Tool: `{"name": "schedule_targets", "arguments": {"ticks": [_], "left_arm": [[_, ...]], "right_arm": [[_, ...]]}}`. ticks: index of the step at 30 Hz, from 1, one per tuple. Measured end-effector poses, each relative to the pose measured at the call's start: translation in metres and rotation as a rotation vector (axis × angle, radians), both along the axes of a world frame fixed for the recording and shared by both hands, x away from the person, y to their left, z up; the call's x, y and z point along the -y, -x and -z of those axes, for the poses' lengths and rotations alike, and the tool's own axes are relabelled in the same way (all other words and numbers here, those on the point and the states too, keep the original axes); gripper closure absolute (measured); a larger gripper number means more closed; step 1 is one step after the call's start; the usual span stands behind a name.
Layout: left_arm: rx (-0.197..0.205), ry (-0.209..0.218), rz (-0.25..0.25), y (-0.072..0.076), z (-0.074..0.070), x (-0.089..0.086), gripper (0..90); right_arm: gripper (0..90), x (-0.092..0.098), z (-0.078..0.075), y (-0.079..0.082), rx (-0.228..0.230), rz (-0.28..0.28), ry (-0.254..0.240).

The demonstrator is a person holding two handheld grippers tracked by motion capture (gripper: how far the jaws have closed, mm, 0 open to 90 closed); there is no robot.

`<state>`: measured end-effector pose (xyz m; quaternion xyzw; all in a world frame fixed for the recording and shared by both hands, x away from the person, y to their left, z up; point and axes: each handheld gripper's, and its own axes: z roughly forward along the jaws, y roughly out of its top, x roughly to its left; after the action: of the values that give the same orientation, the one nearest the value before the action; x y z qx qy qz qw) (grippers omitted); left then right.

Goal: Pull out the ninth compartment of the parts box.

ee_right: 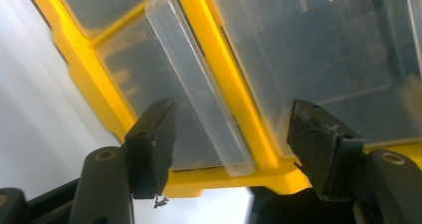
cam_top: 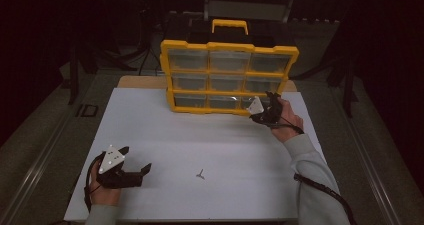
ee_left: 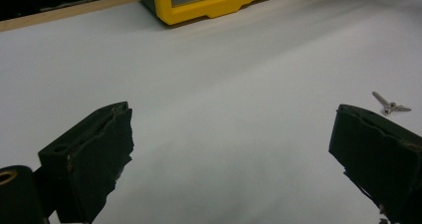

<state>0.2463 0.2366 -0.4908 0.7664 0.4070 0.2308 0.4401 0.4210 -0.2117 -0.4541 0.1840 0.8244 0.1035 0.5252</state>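
Now your right gripper (ee_right: 229, 149), jaws spread, straddles the bottom-right drawer's clear handle (ee_right: 199, 84): slick, rigid plastic, so pinch it squarely.

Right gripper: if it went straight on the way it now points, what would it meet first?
Probably the clear plastic drawer handle on the yellow organiser, between the right gripper's open jaws; depth unclear.

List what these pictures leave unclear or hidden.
- Drawer contents of the yellow drawer cabinet: high view too dim, right gripper view too blurred behind the clear fronts.
- The small metal piece on the white board: too small to identify; in the left gripper view it looks like a screw or two.
- Cabinet's back: hidden by its front.
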Motion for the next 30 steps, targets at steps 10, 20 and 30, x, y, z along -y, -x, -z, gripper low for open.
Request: {"name": "schedule_targets", "arguments": {"ticks": [10,20,30], "left_arm": [[-0.001,0.001,0.000,0.000,0.000,0.000,4.0],[-0.001,0.000,0.001,0.000,0.000,0.000,4.0],[-0.004,-0.002,0.004,0.000,0.000,0.000,4.0]], "right_arm": [[46.9,-0.016,0.011,0.000,0.102,-0.049,0.246],[52.5,-0.021,0.034,-0.002,0.141,-0.066,0.355],[62.5,-0.021,0.045,-0.005,0.183,-0.057,0.404]]}}
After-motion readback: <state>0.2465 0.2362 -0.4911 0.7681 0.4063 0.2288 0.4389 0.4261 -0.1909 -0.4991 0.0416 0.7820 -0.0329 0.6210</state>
